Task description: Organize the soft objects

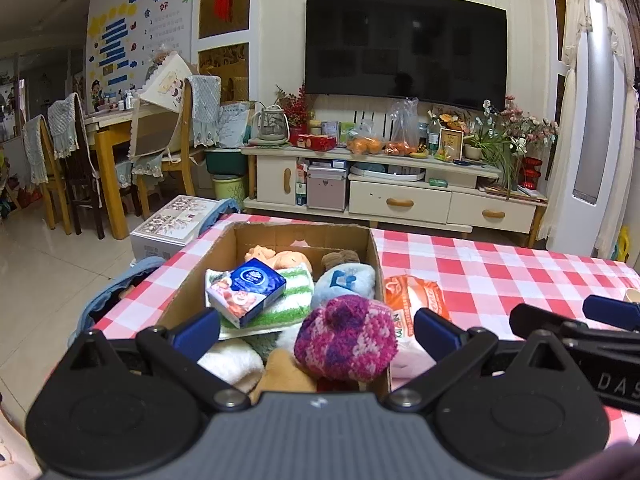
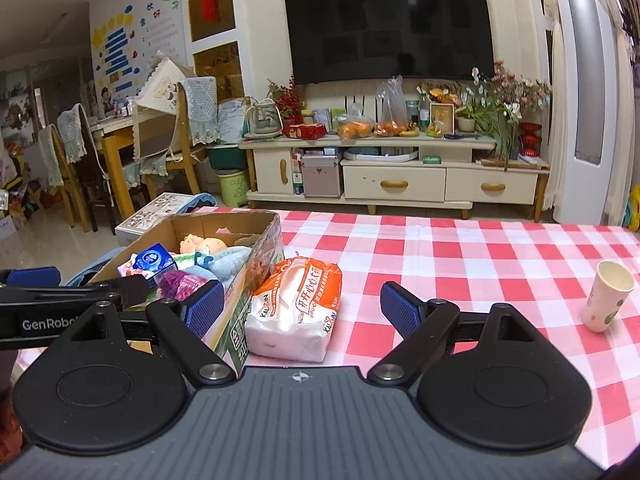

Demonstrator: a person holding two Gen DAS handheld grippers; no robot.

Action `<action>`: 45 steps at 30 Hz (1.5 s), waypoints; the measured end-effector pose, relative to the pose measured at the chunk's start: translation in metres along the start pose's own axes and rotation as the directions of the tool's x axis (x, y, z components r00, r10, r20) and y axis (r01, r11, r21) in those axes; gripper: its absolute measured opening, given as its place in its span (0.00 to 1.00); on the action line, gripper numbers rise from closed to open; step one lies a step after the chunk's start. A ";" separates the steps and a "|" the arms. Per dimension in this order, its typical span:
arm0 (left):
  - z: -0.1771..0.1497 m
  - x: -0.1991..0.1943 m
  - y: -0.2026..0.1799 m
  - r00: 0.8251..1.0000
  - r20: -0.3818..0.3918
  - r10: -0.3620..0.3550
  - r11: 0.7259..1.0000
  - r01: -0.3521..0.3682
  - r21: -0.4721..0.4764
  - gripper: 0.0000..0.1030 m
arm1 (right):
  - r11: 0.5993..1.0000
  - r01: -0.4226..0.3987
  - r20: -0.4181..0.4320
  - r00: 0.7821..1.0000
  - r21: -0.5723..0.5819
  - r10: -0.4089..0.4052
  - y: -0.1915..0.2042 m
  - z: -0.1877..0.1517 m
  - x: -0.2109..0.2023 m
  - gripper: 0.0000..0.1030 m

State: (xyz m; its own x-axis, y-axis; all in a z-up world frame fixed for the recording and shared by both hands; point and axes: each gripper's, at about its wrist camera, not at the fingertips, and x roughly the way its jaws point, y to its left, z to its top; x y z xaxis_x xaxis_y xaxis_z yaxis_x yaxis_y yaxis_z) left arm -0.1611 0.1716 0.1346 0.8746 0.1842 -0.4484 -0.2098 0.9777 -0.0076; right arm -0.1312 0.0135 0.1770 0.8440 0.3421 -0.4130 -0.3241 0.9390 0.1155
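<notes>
A cardboard box (image 1: 224,256) (image 2: 264,236) sits on the checked tablecloth, filled with soft things: a purple knit hat (image 1: 346,338) (image 2: 180,282), a blue tissue pack (image 1: 250,294) (image 2: 154,260), a green striped towel (image 1: 290,300), a pale blue plush (image 1: 344,282) and a doll (image 1: 280,258) (image 2: 204,245). My left gripper (image 1: 318,330) hangs open above the box, the hat lying between its fingers, not gripped. An orange-and-white tissue pack (image 2: 296,308) (image 1: 414,304) lies on the cloth right of the box. My right gripper (image 2: 302,306) is open around it.
A paper cup (image 2: 608,296) stands at the table's right. The red-and-white cloth (image 2: 460,264) stretches between pack and cup. Beyond the table are a TV cabinet (image 1: 400,196), dining chairs (image 1: 76,160) and a white carton (image 1: 168,228) on the floor.
</notes>
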 end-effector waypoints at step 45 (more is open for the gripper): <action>-0.015 -0.022 -0.025 0.999 0.049 0.006 0.999 -0.008 0.050 0.99 | 0.997 0.038 0.060 0.997 0.073 -0.042 -0.032 -0.025 -0.011 1.00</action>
